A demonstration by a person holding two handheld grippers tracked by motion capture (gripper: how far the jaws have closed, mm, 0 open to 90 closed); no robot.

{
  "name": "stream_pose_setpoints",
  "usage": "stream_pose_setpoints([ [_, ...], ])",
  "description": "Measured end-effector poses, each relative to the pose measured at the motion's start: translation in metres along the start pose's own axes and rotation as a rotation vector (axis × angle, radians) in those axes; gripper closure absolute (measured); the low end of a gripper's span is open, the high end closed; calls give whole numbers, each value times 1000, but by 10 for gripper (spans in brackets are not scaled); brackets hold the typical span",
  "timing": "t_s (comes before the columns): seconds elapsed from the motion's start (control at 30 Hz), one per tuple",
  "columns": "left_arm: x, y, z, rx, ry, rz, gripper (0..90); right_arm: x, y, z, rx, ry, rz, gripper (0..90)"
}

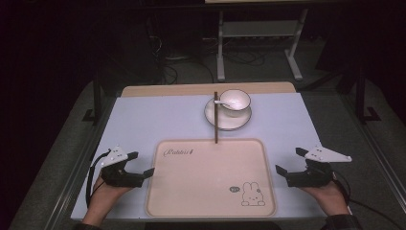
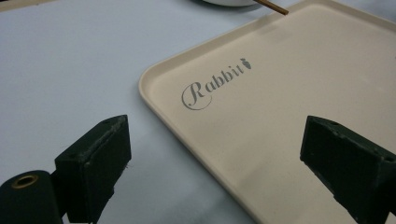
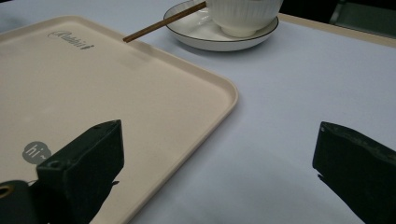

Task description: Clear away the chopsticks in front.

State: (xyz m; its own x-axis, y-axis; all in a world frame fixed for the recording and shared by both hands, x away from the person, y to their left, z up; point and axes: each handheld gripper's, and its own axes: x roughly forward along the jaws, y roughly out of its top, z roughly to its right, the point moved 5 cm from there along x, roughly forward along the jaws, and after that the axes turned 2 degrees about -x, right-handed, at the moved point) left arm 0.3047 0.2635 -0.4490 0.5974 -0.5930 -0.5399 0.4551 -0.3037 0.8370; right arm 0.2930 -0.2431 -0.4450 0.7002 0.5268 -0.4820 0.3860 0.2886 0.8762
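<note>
lying with its long axis running away from the person, the chopstick [image 1: 216,117] leans on the plate [image 1: 214,120] beyond the tray [image 1: 163,201]. both grippers, left gripper [image 1: 142,164] and right gripper [image 1: 289,162], have jaws apart and empty, about equally far from it.

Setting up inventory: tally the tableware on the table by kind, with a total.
Tray: 1
Plate: 1
Bowl: 1
Spoon: 1
Chopsticks: 1 dark stick or pair; cannot tell which
Total: 5
</note>
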Motion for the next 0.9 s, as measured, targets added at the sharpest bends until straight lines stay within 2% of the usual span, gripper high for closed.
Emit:
stream_pose_setpoints([
  [0.13, 11, 5, 0, -2, -9, -29, 78, 1, -1, -1, -5, 1, -11, 14],
  [0.5, 26, 27, 0, -7, -17, -25, 78, 0, 0, 1, 1, -3, 0, 14],
  [0.67, 41, 43, 7, 17, -32, -36, 79, 0, 1, 0, 0, 1, 2, 14],
  [0.9, 56, 55, 13, 36, -51, -52, 78, -2, 1, 0, 5, 1, 7, 14],
])
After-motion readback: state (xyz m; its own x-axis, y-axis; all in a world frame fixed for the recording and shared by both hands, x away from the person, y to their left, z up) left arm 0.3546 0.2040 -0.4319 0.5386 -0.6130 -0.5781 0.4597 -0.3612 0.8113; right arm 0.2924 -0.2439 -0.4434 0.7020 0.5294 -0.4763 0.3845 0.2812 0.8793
